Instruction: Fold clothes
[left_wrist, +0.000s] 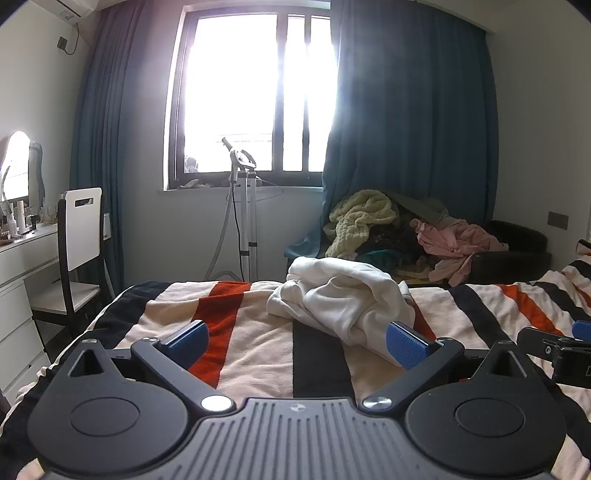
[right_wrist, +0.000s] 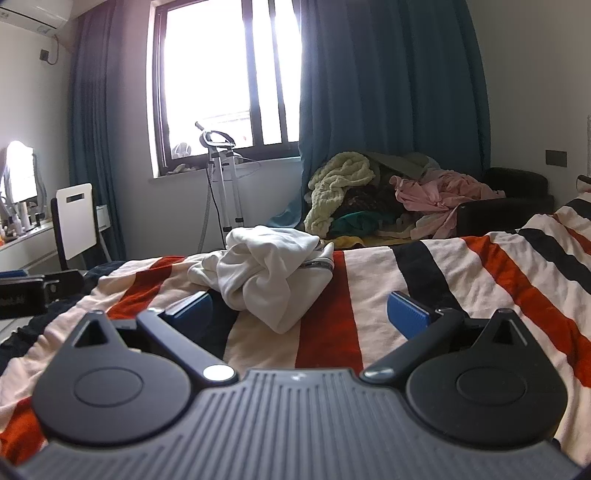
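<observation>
Left gripper (left_wrist: 297, 343): blue-padded fingers (left_wrist: 404, 347) spread wide and released, holding nothing, poised low over the striped bedspread (left_wrist: 255, 354). The right-hand pad overlaps the near hem of the crumpled white garment (left_wrist: 343, 295) in this view; whether it touches the cloth cannot be told.

Right gripper (right_wrist: 299, 317): fingers (right_wrist: 406, 314) likewise splayed wide and empty. The white garment (right_wrist: 269, 269) lies ahead between them, nearer the left-hand finger, its lowest fold dipping into the gap; contact cannot be confirmed.

The garment sits bunched in a heap on the bed near its far edge, over the cream, orange and black stripes (right_wrist: 424, 280). Its type cannot be made out; a patterned band shows along one edge in the right wrist view.

Each gripper enters the other's view only as a black body cut off at the frame edge. Beyond the bed, a pile of clothes (left_wrist: 406, 232) covers a dark seat; a garment steamer (left_wrist: 242, 206) stands under the overexposed window (left_wrist: 255, 92), whose outside is washed out. A white chair (left_wrist: 79, 236) stands at left.
</observation>
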